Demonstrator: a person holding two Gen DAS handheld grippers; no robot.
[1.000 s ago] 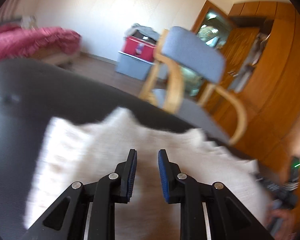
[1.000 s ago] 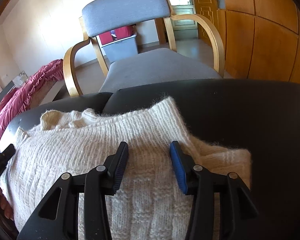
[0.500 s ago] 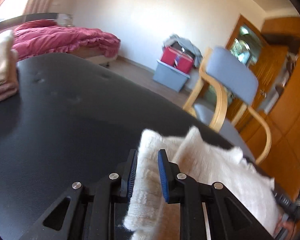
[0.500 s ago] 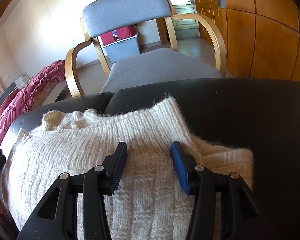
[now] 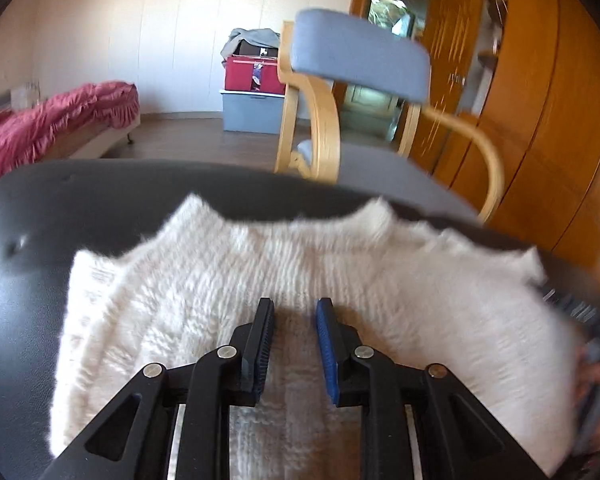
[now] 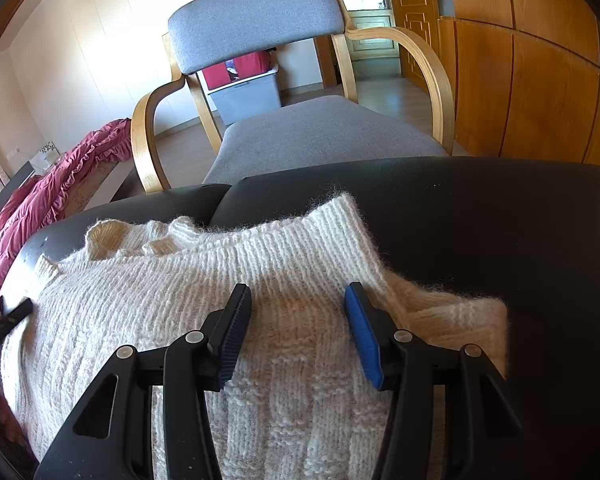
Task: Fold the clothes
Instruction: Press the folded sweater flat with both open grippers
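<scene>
The left gripper (image 5: 294, 310) is held over the sweater (image 5: 204, 280), its jaws a narrow gap apart; knit shows through the gap, and nothing is seen pinched between the pads, though that view is blurred and contact with the wool below cannot be told. The right gripper (image 6: 296, 300) is held above the sweater (image 6: 300, 248) too, its jaws spread wide with nothing between them. In the last second those jaws have been opening a little.

The sweater, cream and ribbed, lies folded on the black cushion (image 6: 480, 216). One corner of a lower layer sticks out from under the sweater's right side. The cushion is bare beyond the sweater's far edge and to its right. At the sweater's left edge, in the right wrist view, a dark tip of the other gripper is seen.

Beyond the sweater stands a grey chair (image 6: 260, 16) with bent wooden arms. Past the chair are a grey bin (image 5: 252, 112) and a red box (image 5: 252, 74).
</scene>
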